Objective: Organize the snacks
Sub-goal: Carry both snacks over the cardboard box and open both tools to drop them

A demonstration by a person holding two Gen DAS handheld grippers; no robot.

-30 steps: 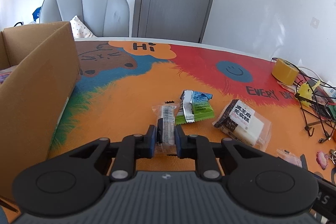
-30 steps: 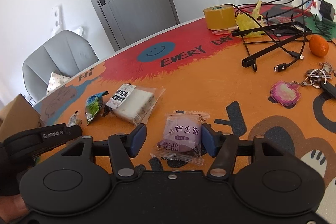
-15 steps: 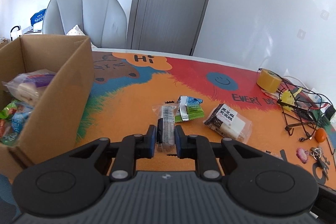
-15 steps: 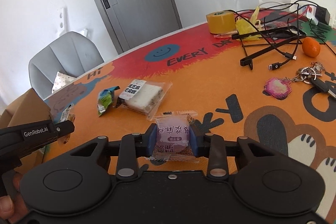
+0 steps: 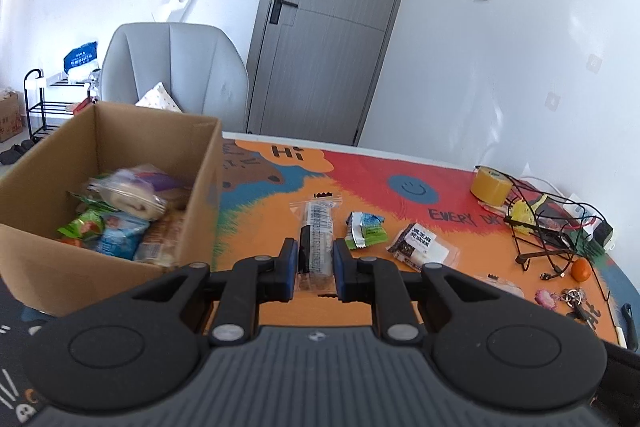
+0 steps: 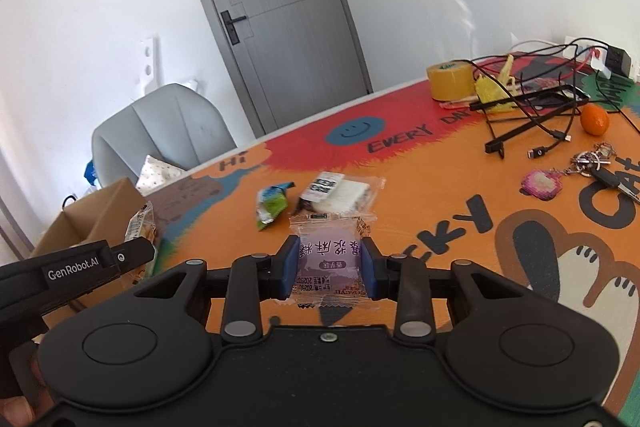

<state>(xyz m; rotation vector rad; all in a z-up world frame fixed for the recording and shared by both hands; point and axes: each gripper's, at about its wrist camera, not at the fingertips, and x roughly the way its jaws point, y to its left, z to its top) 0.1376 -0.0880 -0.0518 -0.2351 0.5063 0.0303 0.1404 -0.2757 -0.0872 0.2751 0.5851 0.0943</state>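
My left gripper (image 5: pixel 315 259) is shut on a clear-wrapped snack bar (image 5: pixel 316 227) and holds it above the table, just right of an open cardboard box (image 5: pixel 200 163) that holds several snacks. My right gripper (image 6: pixel 330 267) is shut on a purple snack packet (image 6: pixel 330 259), lifted off the table. A green snack packet (image 5: pixel 366 231) and a white cake packet (image 5: pixel 420 243) lie on the table; they also show in the right wrist view as the green packet (image 6: pixel 272 205) and the white packet (image 6: pixel 340 193). The left gripper and the box (image 6: pixel 96 215) show at the left there.
A tape roll (image 5: pixel 490 185), a black wire stand with cables (image 5: pixel 548 227), an orange fruit (image 5: pixel 581 269) and keys with a pink charm (image 6: pixel 544 183) lie at the table's right side. A grey chair (image 5: pixel 172 67) stands behind the box.
Both grippers have risen with their packets. The right gripper closed on the purple packet and lifted it. The left gripper moved up beside the box, whose inside now shows.
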